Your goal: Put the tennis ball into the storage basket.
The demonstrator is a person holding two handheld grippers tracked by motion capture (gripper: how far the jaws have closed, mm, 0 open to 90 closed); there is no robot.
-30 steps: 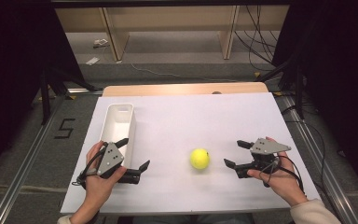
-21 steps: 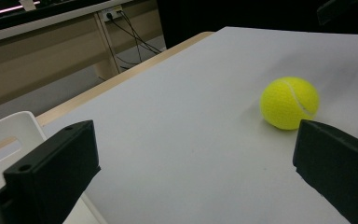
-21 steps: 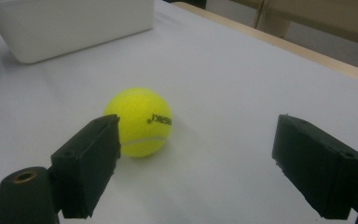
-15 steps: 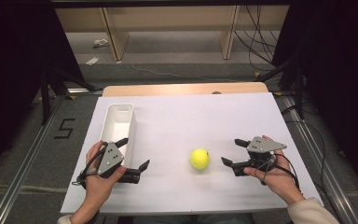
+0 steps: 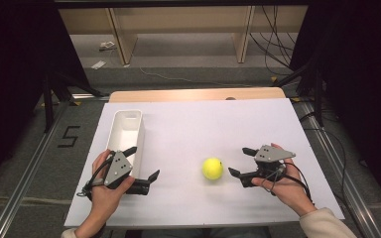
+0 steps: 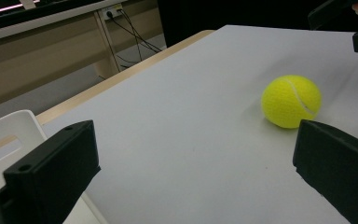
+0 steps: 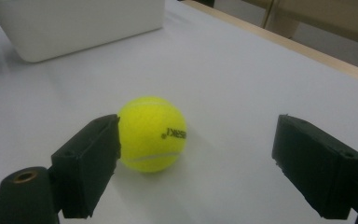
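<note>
tennis ball (image 5: 212, 168) on white table (image 5: 203, 124) mid-front, free. right gripper (image 5: 242, 166) just beside it, jaws wide, likely pre-grasp; next: move in, close. left gripper (image 5: 143, 163) wide, empty, by white bin (image 5: 125, 130).

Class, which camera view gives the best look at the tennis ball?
The right gripper view: the tennis ball is closest there, with its print and seam readable. The left gripper view shows it farther off, seam visible; the high view shows it small.
</note>
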